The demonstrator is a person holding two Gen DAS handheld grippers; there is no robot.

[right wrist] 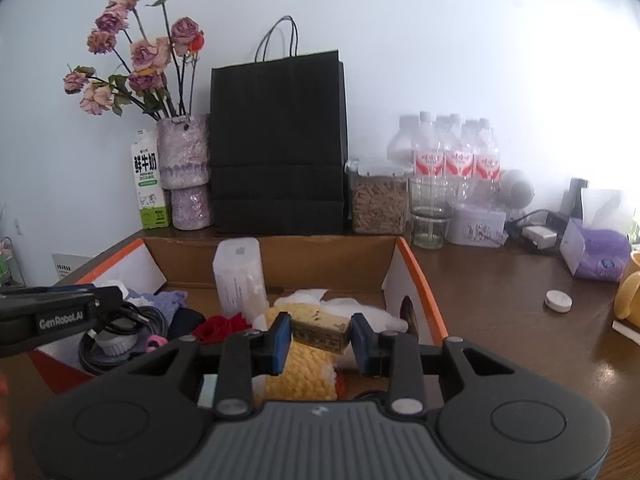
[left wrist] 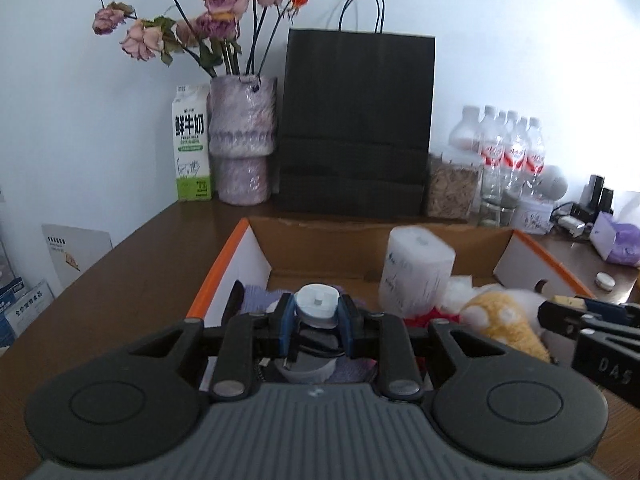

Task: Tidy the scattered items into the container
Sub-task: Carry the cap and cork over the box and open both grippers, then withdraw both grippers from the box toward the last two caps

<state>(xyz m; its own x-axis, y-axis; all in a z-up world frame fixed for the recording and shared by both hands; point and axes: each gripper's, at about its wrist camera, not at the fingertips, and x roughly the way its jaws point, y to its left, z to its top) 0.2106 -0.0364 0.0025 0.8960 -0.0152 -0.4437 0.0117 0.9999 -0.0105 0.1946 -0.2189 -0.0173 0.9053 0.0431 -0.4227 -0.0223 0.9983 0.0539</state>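
An open cardboard box (left wrist: 320, 246) with orange edges sits on the brown table; it also shows in the right wrist view (right wrist: 280, 258). My left gripper (left wrist: 317, 322) is shut on a small white round container (left wrist: 316, 306), held over the box's left part. My right gripper (right wrist: 322, 340) is shut on a small tan box (right wrist: 320, 330) above a yellow plush toy (right wrist: 300, 376). The box also holds a white tissue pack (left wrist: 416, 272), a black cable (right wrist: 120, 332), red and purple cloth. The right gripper shows at the left wrist view's right edge (left wrist: 568, 312).
A black paper bag (left wrist: 354, 124), a vase of dried roses (left wrist: 242, 140), a milk carton (left wrist: 191, 144), a grain jar (right wrist: 378, 200) and water bottles (right wrist: 456, 156) stand behind the box. A white round cap (right wrist: 557, 301), purple tissue pack (right wrist: 596, 254) and yellow mug (right wrist: 628, 296) lie right.
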